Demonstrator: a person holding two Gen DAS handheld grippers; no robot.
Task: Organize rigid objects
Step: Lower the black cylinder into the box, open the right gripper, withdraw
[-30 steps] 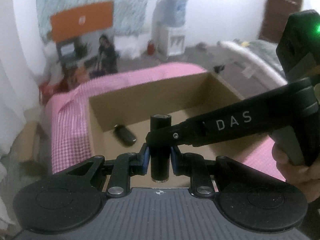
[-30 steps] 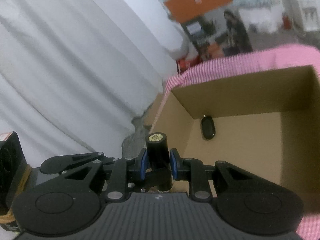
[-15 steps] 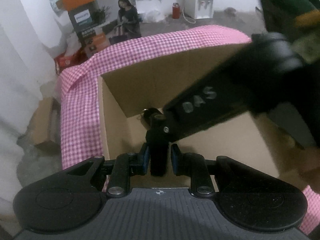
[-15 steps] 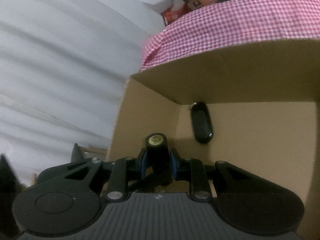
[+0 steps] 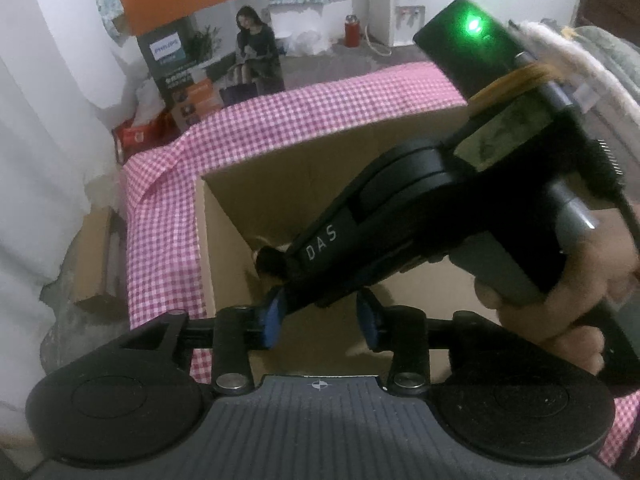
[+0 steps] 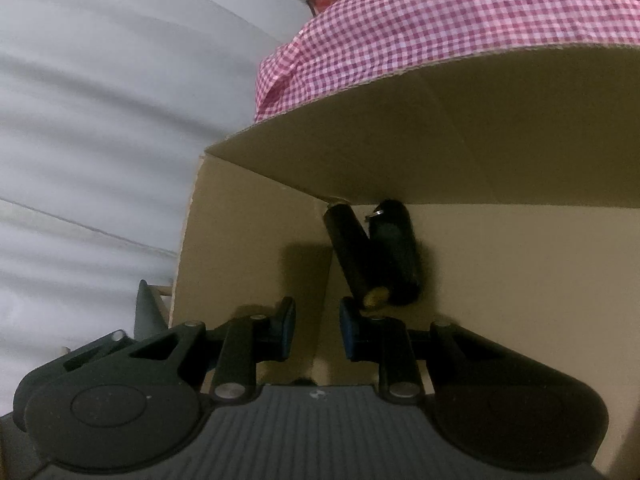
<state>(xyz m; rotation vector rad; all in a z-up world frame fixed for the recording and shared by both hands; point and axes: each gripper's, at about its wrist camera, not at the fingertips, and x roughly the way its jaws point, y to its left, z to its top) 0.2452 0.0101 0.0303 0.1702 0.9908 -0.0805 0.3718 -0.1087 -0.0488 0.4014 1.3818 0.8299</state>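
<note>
Readable writing: "DAS" in white on the finger of my right tool [image 6: 317, 330], which crosses the left wrist view. "PHILIPS" on a dark printed carton [image 5: 172, 56] on the floor beyond the cardboard box [image 6: 500, 132]. An orange panel above that carton carries a small logo; I cannot read it.

Left tool [image 5: 320, 316]: jaws have just been opening and are now released. The right tool's finger runs across the gap between the blue pads [image 5: 272, 316]; the pads press on nothing.

Right tool: pads narrowly parted, gripping nothing, poised over the box's near-left inner corner.

Black cylinder [image 6: 352, 256]: lying on the box floor by the far-left corner, brass-coloured end toward me, touching a black key fob [image 6: 394, 252] just to its right.

Around the box: pink checked cloth [image 5: 168, 216] covers the table on its far and left sides.

Obstruction: the right tool and my hand [image 5: 560, 292] hide most of the box interior in the left wrist view. A green light [image 5: 474, 24] glows on the tool body.
</note>
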